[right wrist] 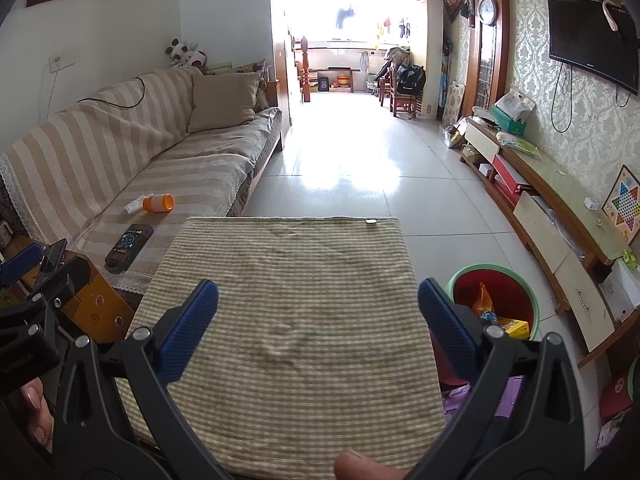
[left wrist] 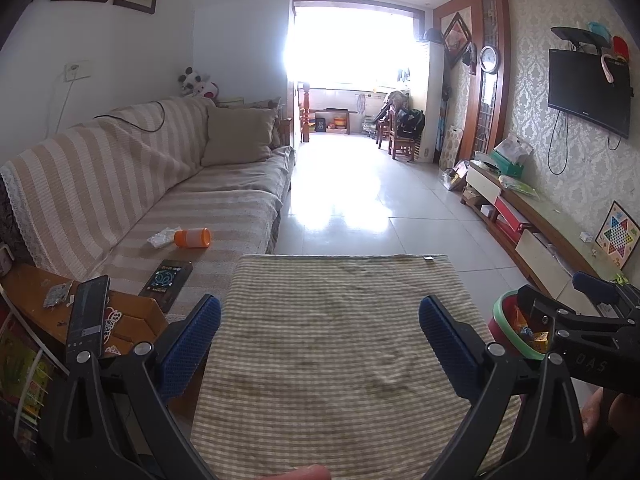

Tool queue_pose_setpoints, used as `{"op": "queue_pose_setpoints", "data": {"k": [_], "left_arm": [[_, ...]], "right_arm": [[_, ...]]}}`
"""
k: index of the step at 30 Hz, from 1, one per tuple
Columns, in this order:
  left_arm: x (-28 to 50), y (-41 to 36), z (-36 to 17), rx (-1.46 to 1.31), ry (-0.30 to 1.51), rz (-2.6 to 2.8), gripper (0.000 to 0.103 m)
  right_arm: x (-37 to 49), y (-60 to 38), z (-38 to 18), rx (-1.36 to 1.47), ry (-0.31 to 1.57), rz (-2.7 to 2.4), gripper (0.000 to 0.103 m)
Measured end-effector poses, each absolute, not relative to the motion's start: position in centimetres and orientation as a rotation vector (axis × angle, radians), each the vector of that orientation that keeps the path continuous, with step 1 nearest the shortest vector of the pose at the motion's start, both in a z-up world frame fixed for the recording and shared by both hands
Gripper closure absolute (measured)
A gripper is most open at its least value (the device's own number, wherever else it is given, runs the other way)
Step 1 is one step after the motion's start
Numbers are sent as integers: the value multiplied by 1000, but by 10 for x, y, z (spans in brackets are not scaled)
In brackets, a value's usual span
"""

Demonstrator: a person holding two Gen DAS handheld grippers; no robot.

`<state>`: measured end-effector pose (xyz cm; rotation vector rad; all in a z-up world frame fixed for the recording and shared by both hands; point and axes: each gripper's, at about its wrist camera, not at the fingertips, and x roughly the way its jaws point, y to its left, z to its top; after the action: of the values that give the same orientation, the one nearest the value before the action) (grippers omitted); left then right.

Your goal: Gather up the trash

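We hold the left gripper and the right gripper side by side above the checked cloth covering the bench, both with fingers spread wide and nothing between them, which suits a pause between picks. Just off the bench's right edge stands the red bin with its green rim, already holding wrappers, set close so a drop is a short swing. What looks left to gather lies on the striped sofa to our left: a crumpled tissue touching an orange bottle on its side, with a dark packet nearer us.
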<state>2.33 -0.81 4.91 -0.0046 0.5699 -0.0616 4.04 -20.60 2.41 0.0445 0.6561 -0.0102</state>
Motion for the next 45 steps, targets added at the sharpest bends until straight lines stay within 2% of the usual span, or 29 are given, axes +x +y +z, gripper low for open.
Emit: {"op": "queue_pose_setpoints", "data": {"k": [45], "left_arm": [[25, -9, 43, 1, 574, -60, 8]], "right_arm": [[40, -207, 21, 48, 661, -8, 5]]}}
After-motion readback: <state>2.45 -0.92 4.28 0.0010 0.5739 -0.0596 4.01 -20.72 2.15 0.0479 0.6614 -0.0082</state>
